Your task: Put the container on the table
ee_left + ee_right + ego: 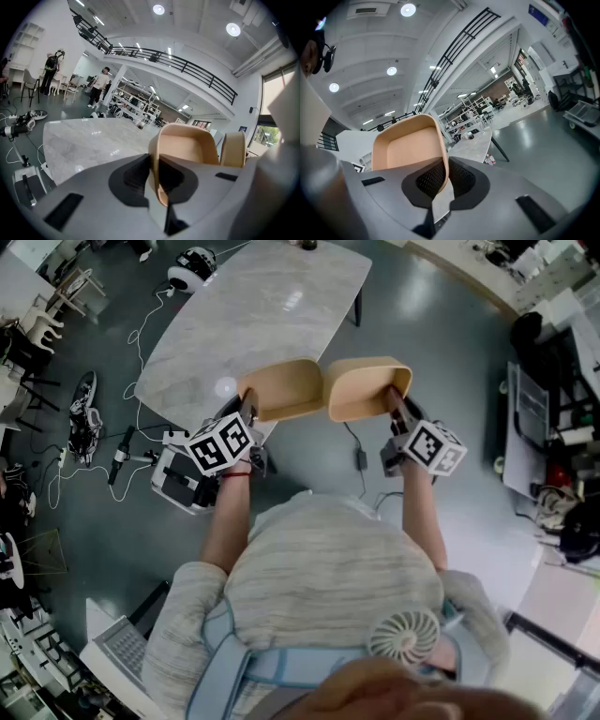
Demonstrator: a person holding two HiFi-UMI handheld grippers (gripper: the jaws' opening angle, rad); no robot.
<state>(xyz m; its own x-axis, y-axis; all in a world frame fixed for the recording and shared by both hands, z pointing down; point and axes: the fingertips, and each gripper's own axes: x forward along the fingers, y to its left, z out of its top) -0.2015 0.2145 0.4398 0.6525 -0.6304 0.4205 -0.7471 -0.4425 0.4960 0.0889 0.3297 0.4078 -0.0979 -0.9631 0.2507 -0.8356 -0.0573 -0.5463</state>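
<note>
Two tan containers are up in mid-frame, side by side and nearly touching! The left container [281,390] is pinched by its wall in the left tongs [246,416], over the near edge of the table [253,315]. The right container [367,388], clamped likewise in the right tongs [395,411], hangs over the floor [441,352]. The table lies ahead, toward upper left, so the left hand looks nearer.

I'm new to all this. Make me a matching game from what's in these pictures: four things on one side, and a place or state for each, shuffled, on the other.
Things:
1. left claw
2. right claw
3. table
4. small fan

Place or state:
A. shut on the rim of the right container
B. white, at the person's chest
C. shut on the rim of the left container
D. pale marbled top

Pairs: 1-C, 2-A, 3-D, 4-B
</note>
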